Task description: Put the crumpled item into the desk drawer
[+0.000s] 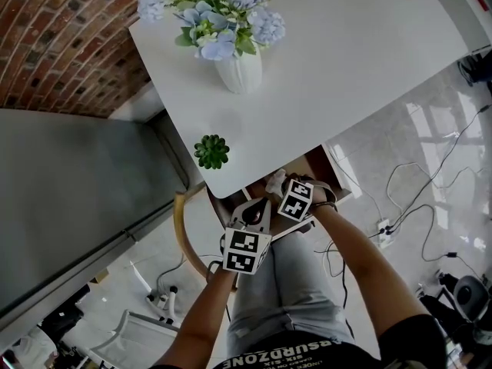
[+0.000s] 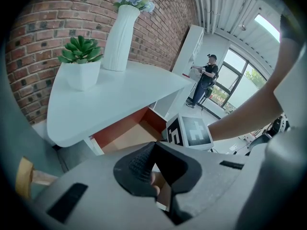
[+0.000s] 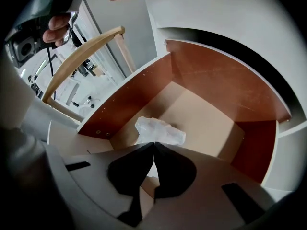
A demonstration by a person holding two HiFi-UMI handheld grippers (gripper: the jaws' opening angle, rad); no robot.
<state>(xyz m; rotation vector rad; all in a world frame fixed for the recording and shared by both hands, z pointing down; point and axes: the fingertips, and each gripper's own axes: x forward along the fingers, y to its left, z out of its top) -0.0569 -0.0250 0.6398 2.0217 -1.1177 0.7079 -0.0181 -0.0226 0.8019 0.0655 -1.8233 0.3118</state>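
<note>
- right gripper (image 3: 153, 143): jaws closed tip to tip, nipping the near edge of the crumpled item (image 3: 160, 131) (white, thin and wrinkled; can't tell the material).
- the crumpled item is inside the open drawer (image 3: 216, 75), just below centre in the right gripper view. It sits over the tan floor and nearer the left wall than the right one.
- left gripper (image 2: 153, 145): pads pressed together, holding nothing.
- left gripper view: the right gripper's marker cube (image 2: 192, 131) is just past the left tips, centre frame. The drawer's red-brown interior shows to its left, under the edge of the desk (image 2: 120, 95).
- head view: both grippers are near each other just below centre, at the desk's near corner over the open drawer. The left one is lower in frame.
- on the desk: the succulent (image 1: 211, 151) sits near that corner. The white vase (image 1: 240, 71) with blue flowers is further up the frame, apart from it.
- the brick wall (image 1: 54, 37) is at upper left of the head view.
- the curved wooden chair back (image 3: 81, 56) is left of the drawer, in the upper left of the right gripper view.
- cables (image 1: 430, 175) run over the glossy floor at the right of the head view.
- a person (image 2: 206, 78) stands in the background, right of centre in the left gripper view.
</note>
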